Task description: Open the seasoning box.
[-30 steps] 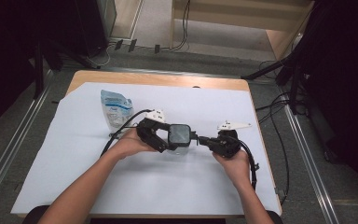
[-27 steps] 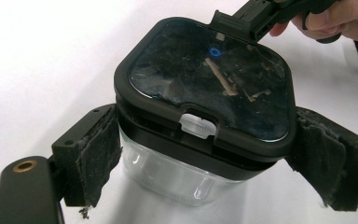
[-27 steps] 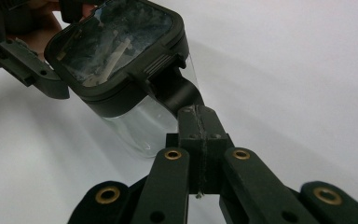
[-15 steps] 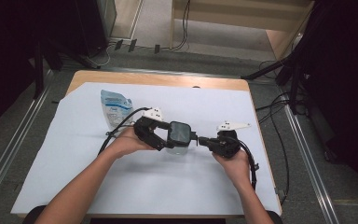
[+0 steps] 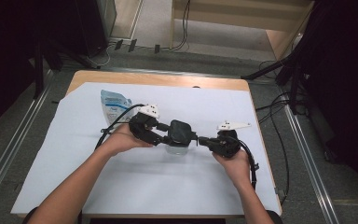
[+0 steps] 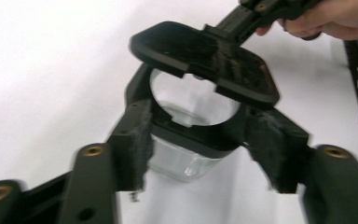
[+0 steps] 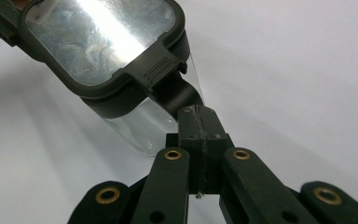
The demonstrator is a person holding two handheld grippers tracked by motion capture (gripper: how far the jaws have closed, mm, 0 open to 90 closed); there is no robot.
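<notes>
A clear container (image 5: pixel 177 148) with a black collar (image 6: pixel 200 140) stands mid-table, and its black lid (image 6: pixel 205 58) is tilted up off the mouth. My left gripper (image 6: pixel 204 140) has just been closing, and its pads (image 6: pixel 137 135) now press the collar from both sides. In the high view the left gripper (image 5: pixel 163 135) meets the container from the left. My right gripper (image 7: pixel 200 126) is shut on a black tab (image 7: pixel 184 98) at the lid's edge. The lid's clear window (image 7: pixel 102 32) shows above it. In the high view the right gripper (image 5: pixel 200 140) reaches in from the right.
A white sheet (image 5: pixel 144 186) covers the wooden table (image 5: pixel 158 79). A pale blue and white pouch (image 5: pixel 114 105) lies at the back left, behind my left hand. Cables (image 5: pixel 116 123) trail from both grippers. Dark equipment and floor rails surround the table.
The left gripper's jaws have closed in onto the container's collar and the hand has lifted a little. The right gripper has kept still, shut on the lid tab.
</notes>
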